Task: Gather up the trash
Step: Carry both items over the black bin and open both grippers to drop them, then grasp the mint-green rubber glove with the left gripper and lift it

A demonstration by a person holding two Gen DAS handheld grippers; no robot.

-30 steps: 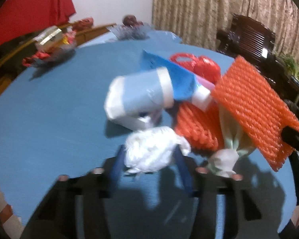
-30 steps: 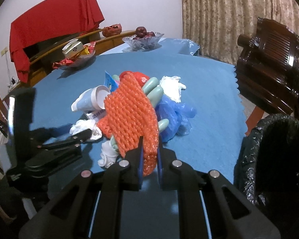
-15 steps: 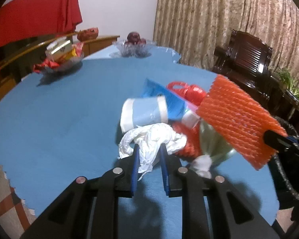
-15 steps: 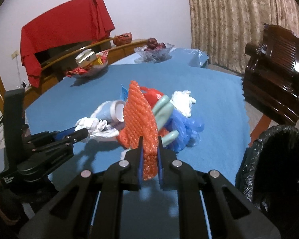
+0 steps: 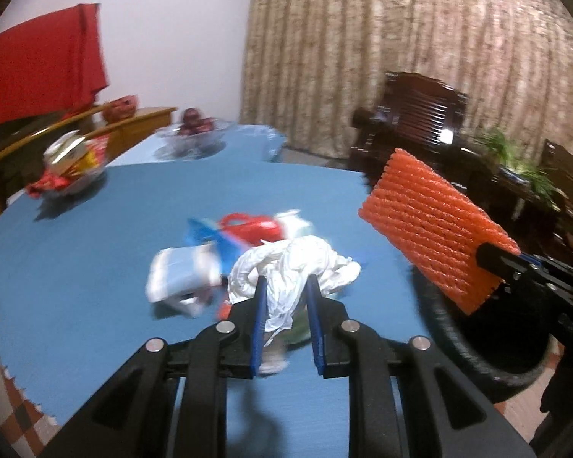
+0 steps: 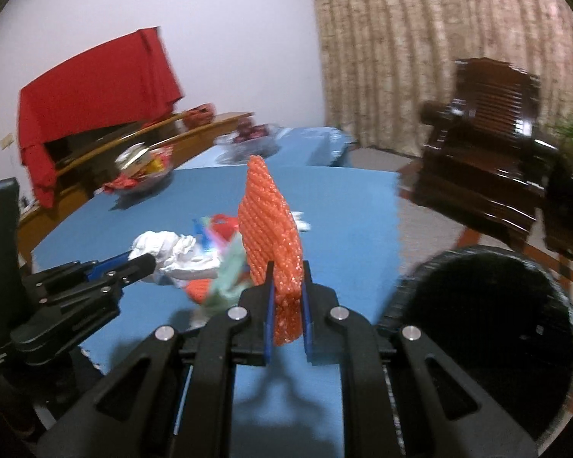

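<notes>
Left hand-held gripper (image 5: pixel 285 286) tight on white tissue (image 5: pixel 294 263), right hand-held gripper (image 6: pixel 286 274) on orange foam net (image 6: pixel 271 225); no legible writing.

Home dining room: curtains (image 5: pixel 420 57), wooden armchair (image 6: pixel 489 145), fruit bowl (image 5: pixel 193 135).

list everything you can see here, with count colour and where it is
orange foam net: 1, orange, held up in the right gripper
white crumpled tissue: 1, white, held in the left gripper
trash pile: several pieces, blue, red, white and pale green, middle of the table; blurred, no exact count
table: 1, blue cloth, fills the foreground
trash bin: 1, black bag lining, off the table's right edge
snack dish: 1, mixed red and yellow wrappers, far left of the table
glass fruit bowl: 1, clear with dark red fruit, far end of the table
wooden chair: 1, dark brown, right, before the curtain
red cloth: 1, red, draped by the wall
curtain: 1, beige, background
left gripper: 1, black with blue pads, shut on the tissue
right gripper: 1, black with blue pads, shut on the net
</notes>
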